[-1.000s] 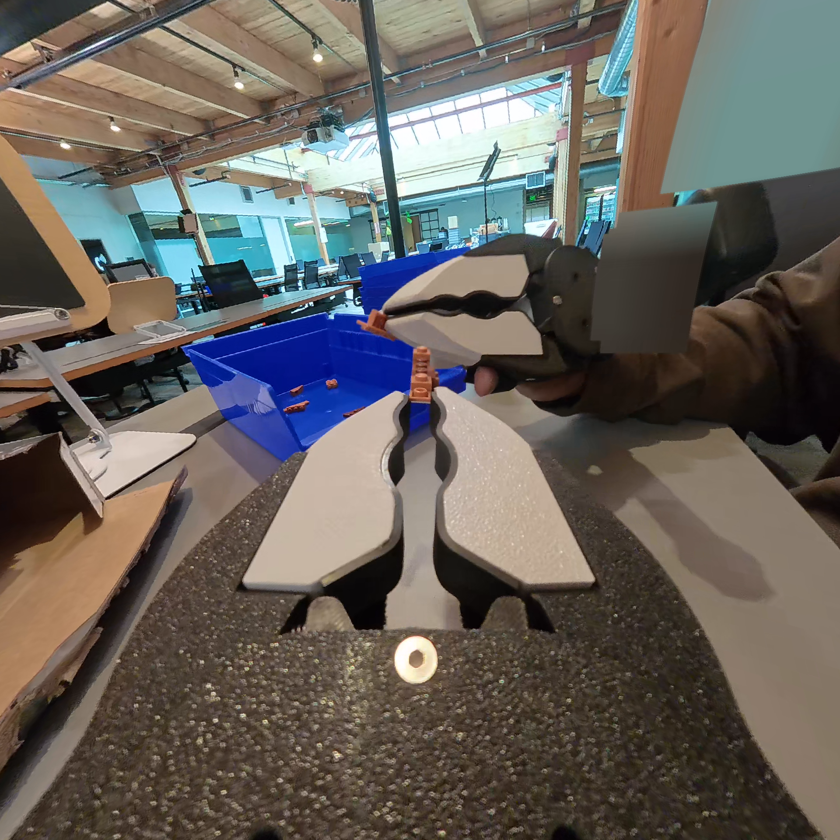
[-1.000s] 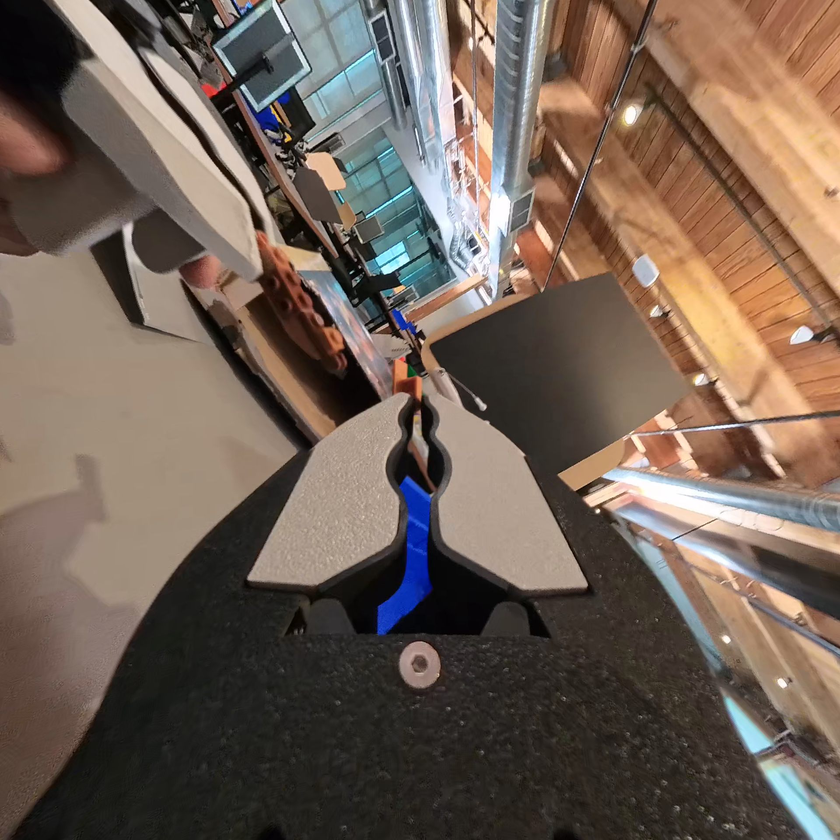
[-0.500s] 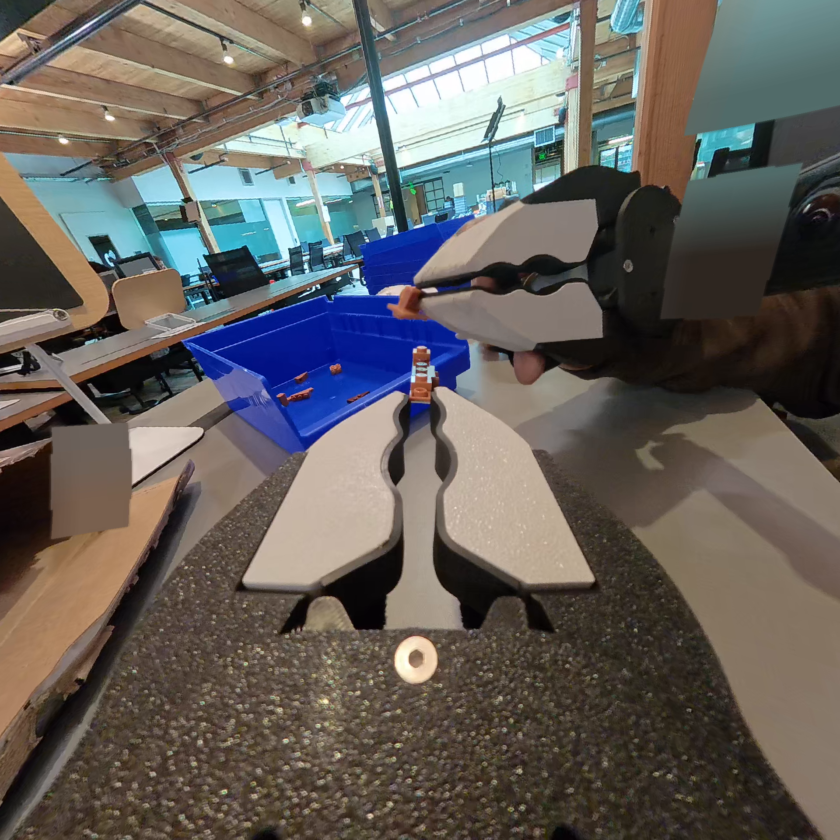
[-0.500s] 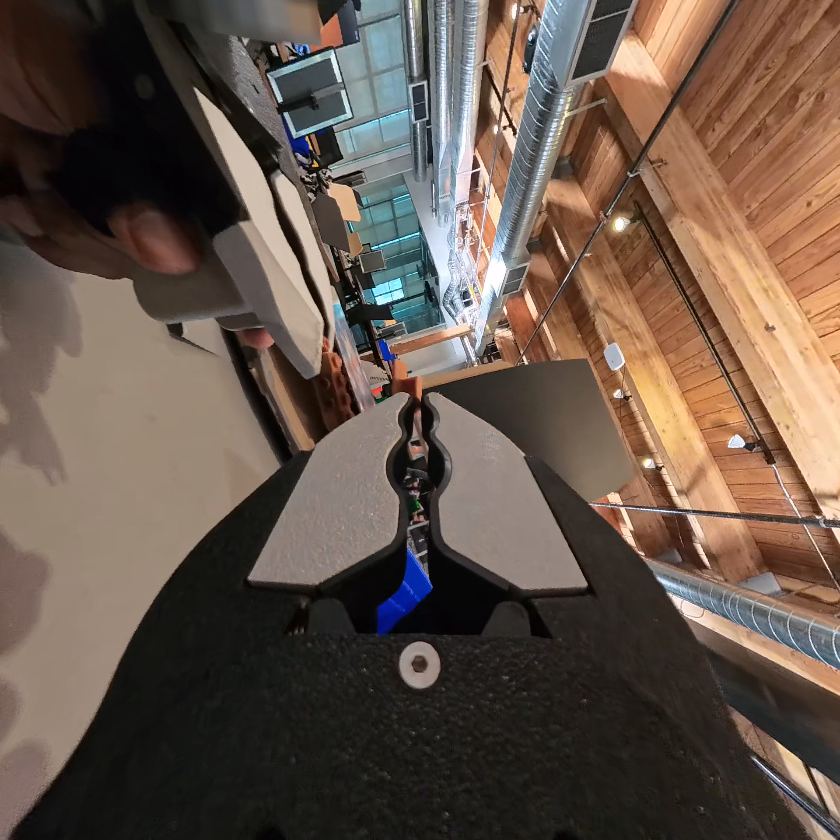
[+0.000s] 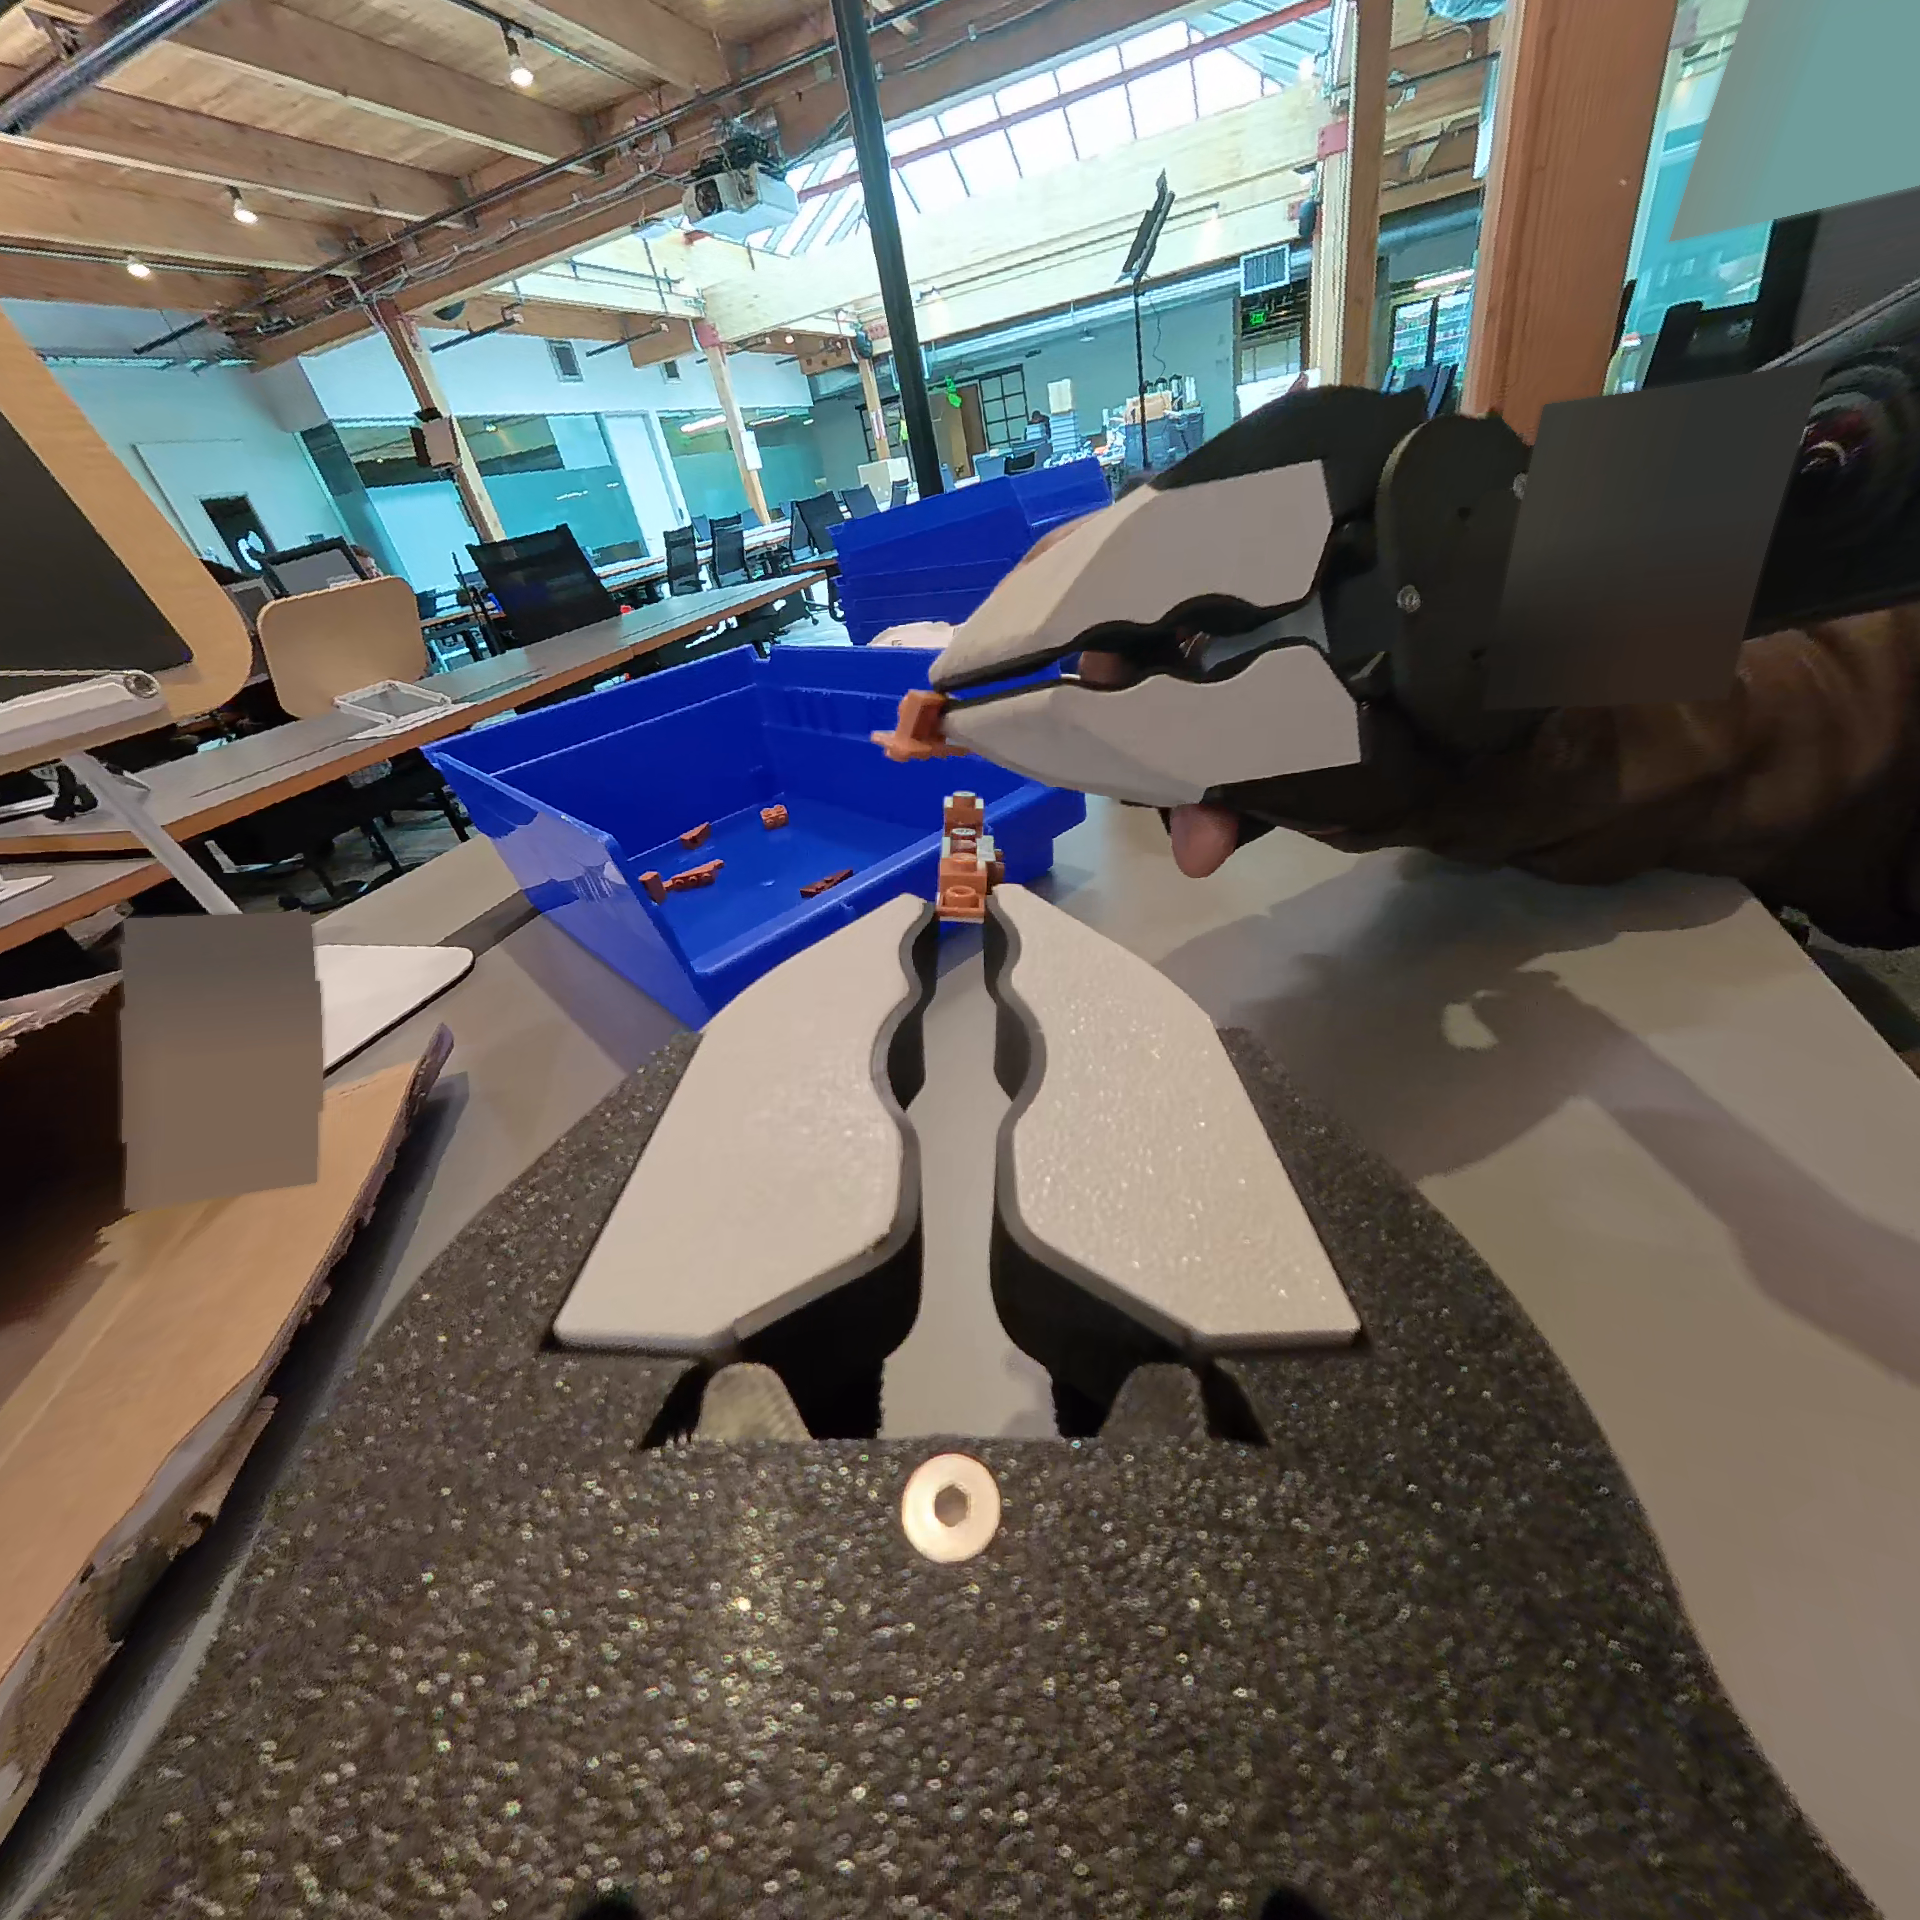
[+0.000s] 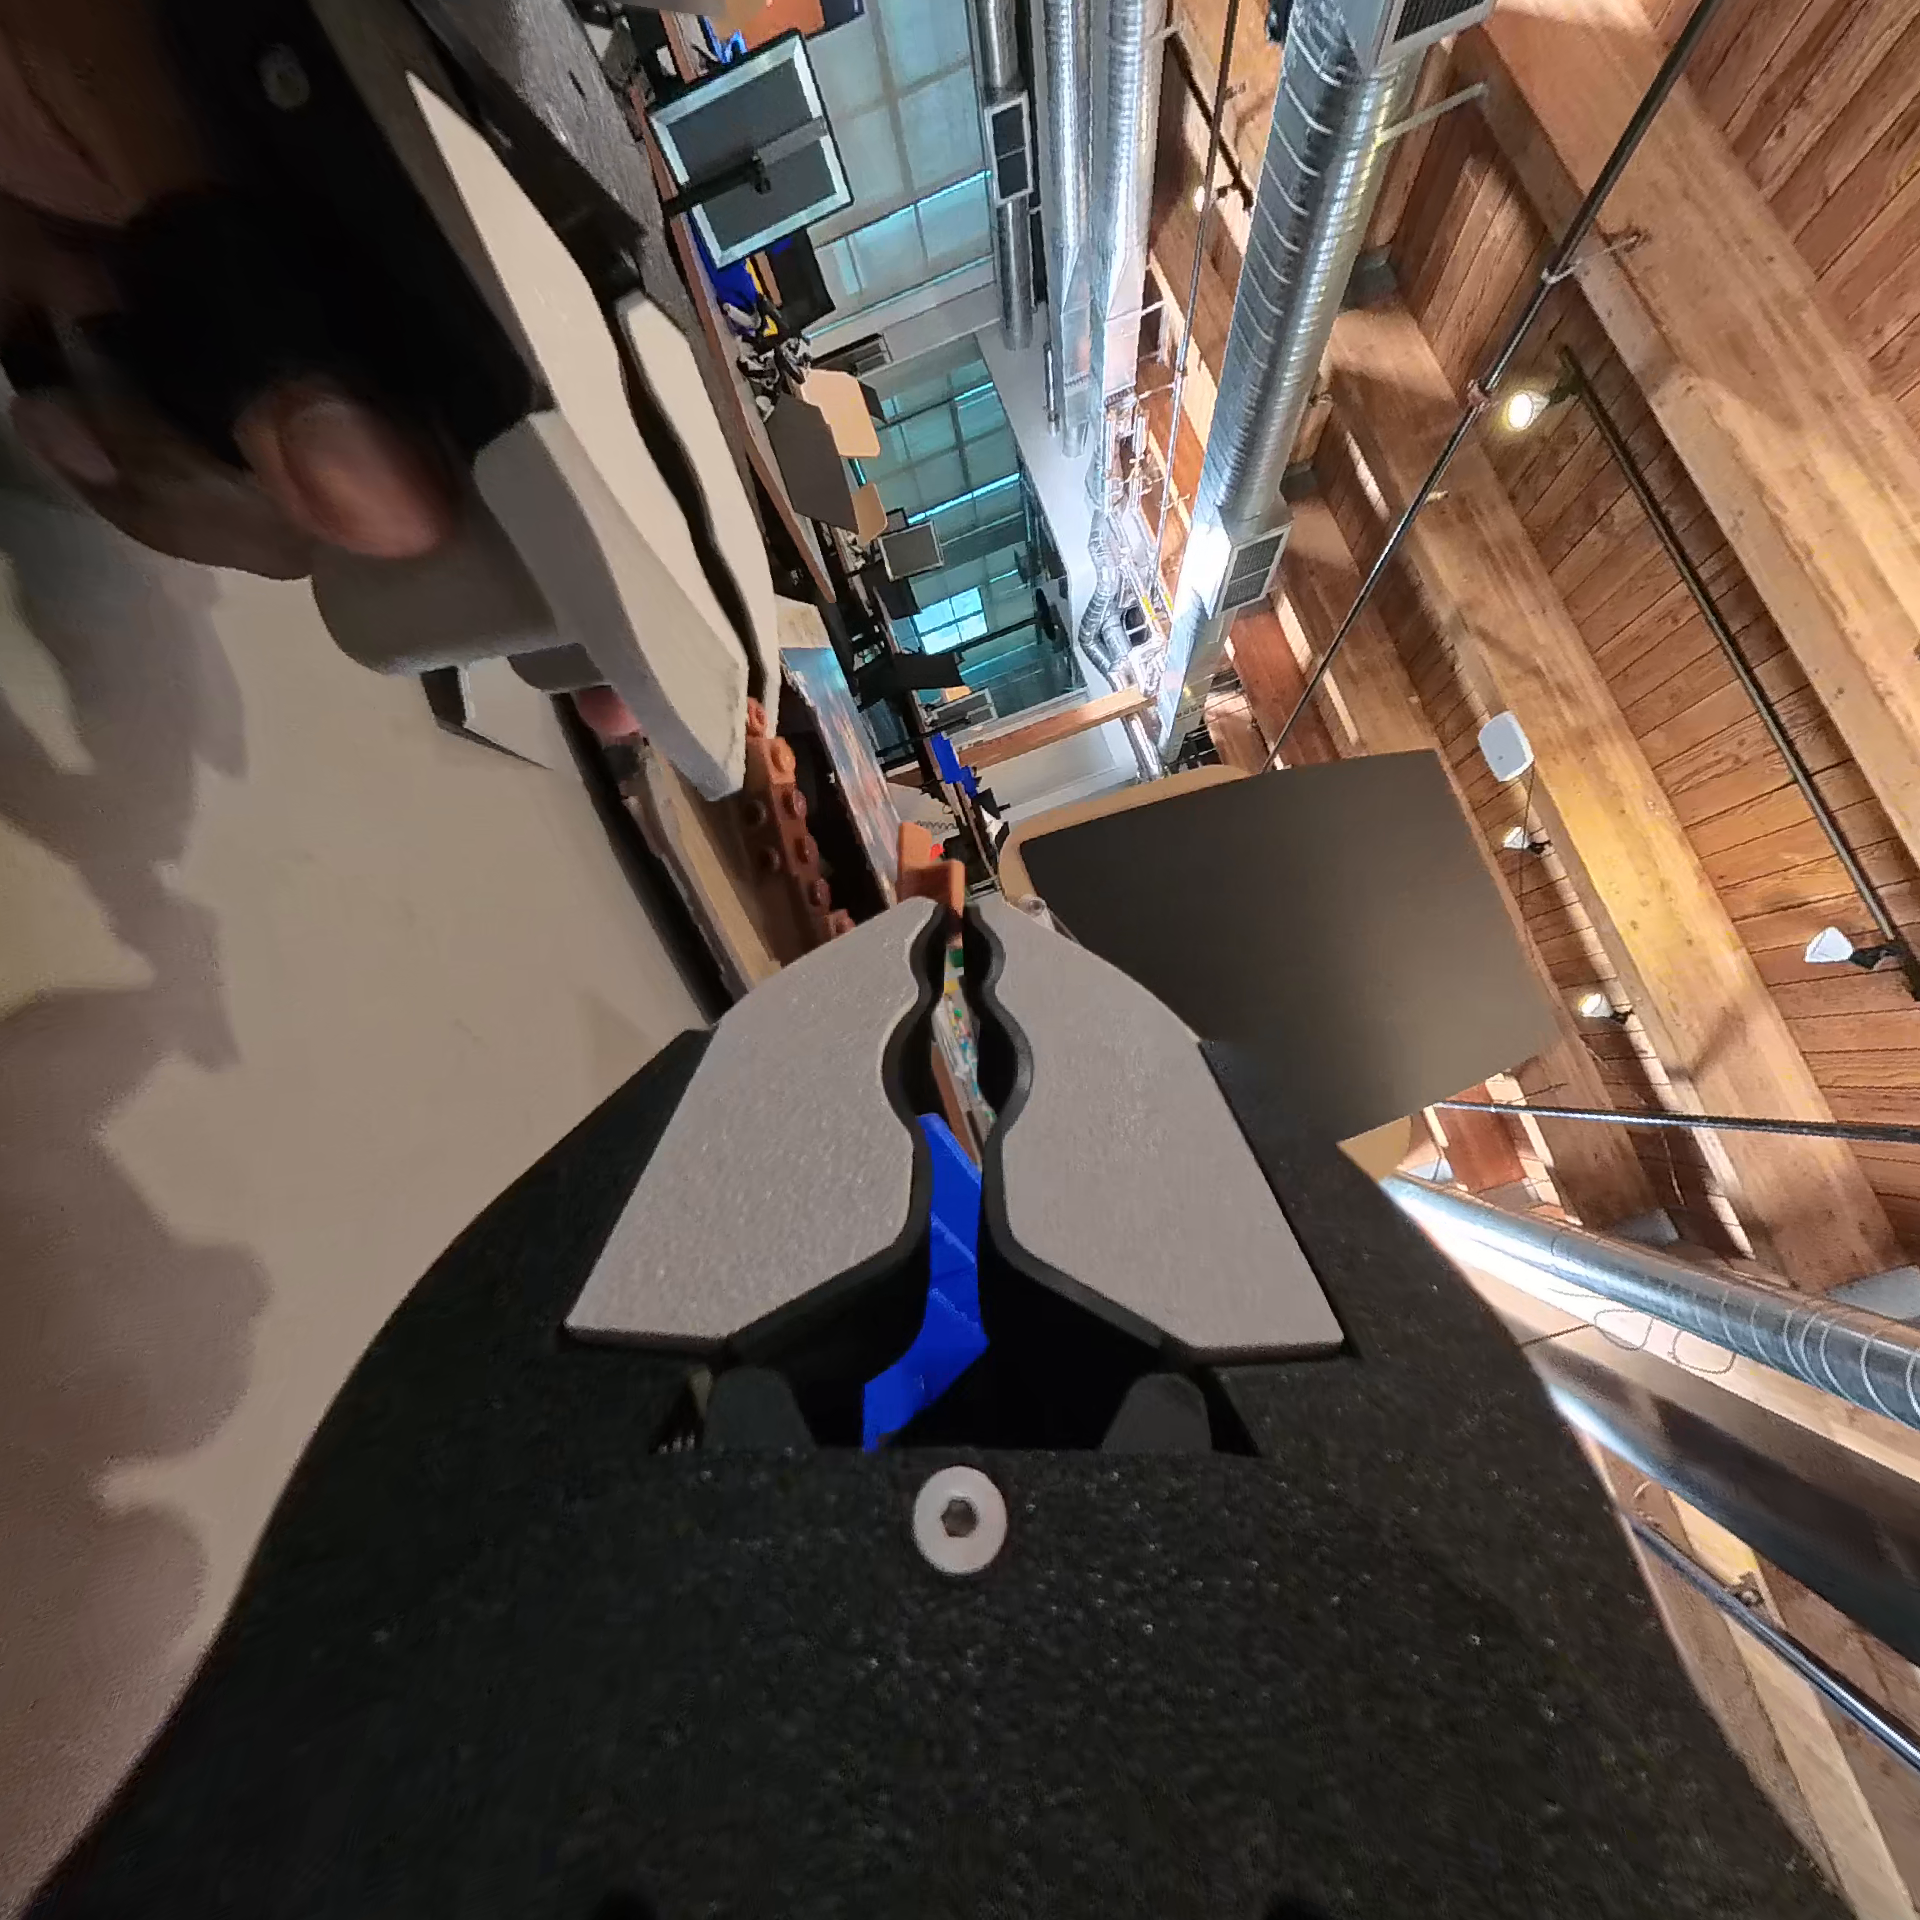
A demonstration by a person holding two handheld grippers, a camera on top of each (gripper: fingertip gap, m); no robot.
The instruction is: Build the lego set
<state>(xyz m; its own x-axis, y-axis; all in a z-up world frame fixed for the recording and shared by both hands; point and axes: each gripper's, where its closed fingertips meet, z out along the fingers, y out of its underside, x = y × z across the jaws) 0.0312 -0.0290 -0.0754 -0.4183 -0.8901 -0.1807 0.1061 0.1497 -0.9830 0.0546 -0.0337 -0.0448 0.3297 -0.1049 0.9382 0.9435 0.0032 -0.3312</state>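
Left tongs pinch a brown brick stack mid-frame, above the blue bin; right tongs, upper right, pinch a small brown piece by its edge; reckon that shallow hold could let it twist or drop onto the tabletop.

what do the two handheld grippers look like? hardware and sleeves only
Both match: the left gripper and right gripper have light grey, grainy fingers with wavy black-lined inner edges, on a black speckled body with one silver screw. No cables visible. The person wears a dark brown sleeve.
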